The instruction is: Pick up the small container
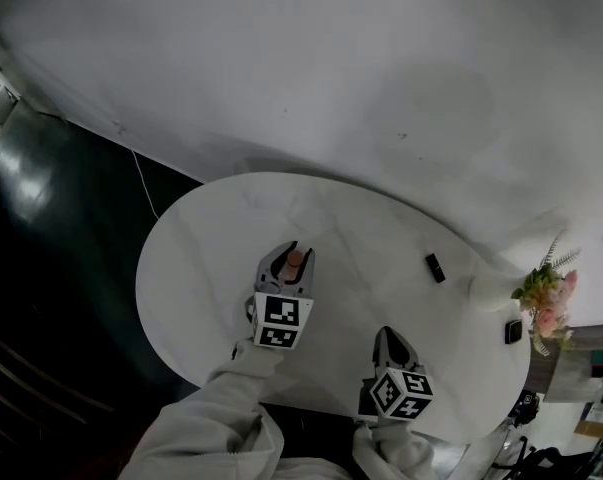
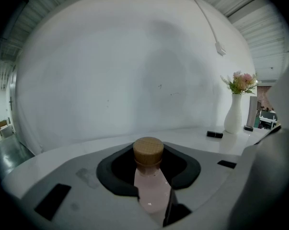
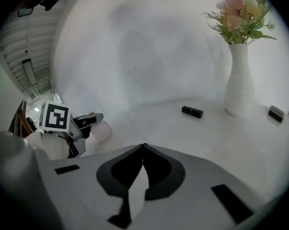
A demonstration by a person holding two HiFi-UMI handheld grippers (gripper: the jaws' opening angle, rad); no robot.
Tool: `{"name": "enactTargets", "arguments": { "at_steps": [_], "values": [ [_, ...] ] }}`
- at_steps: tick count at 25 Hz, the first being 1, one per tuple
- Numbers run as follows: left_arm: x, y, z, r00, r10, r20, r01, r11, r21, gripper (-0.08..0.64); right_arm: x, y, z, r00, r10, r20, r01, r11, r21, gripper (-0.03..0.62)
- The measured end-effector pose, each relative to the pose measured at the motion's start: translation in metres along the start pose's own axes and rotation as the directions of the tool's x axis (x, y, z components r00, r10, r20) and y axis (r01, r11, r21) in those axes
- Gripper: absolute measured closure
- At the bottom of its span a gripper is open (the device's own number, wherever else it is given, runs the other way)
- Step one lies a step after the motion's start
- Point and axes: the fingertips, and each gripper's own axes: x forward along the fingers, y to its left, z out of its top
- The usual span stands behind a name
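The left gripper (image 1: 292, 251) had its jaws closed halfway onto the bottle (image 2: 152, 190), pinching the body below the cork cap (image 2: 148, 151). The bottle stood upright near the middle of the bench (image 1: 361, 218); whether its base had left the surface could not be told. The right gripper (image 3: 143, 146) hung nearer the bench edge, jaws closed together on nothing.

The main risk, as I judged it, was slip: the body looked smooth and rounded, and the jaws held it low, so a quick lift or a tilt might let it swivel or drop out. Squeezing harder might push it forward out of the jaws.

The bottle looked filled with something pale pink. The vase (image 3: 239, 80) held flowers (image 3: 237, 20).
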Motion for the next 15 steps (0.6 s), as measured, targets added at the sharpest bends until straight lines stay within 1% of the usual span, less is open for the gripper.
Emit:
{"name": "enactTargets", "arguments": {
  "at_steps": [6,10,15],
  "values": [
    [-0.019,-0.007,0.004,0.999,0.038,-0.004,-0.039,0.999,-0.01,0.445,-0.004,-0.019,0.009,1.0,0.023,0.017,-0.023,1.0,0.02,0.543],
    [-0.036,-0.012,0.001,0.998,0.052,-0.019,-0.052,0.998,-0.028,0.445,-0.01,-0.03,0.017,0.999,0.025,0.043,-0.027,0.999,0.04,0.543],
    [-0.058,-0.016,0.004,0.997,0.08,-0.022,-0.081,0.996,-0.036,0.445,-0.019,-0.036,0.028,0.996,0.042,0.076,-0.046,0.998,0.044,0.543]
  ]
}}
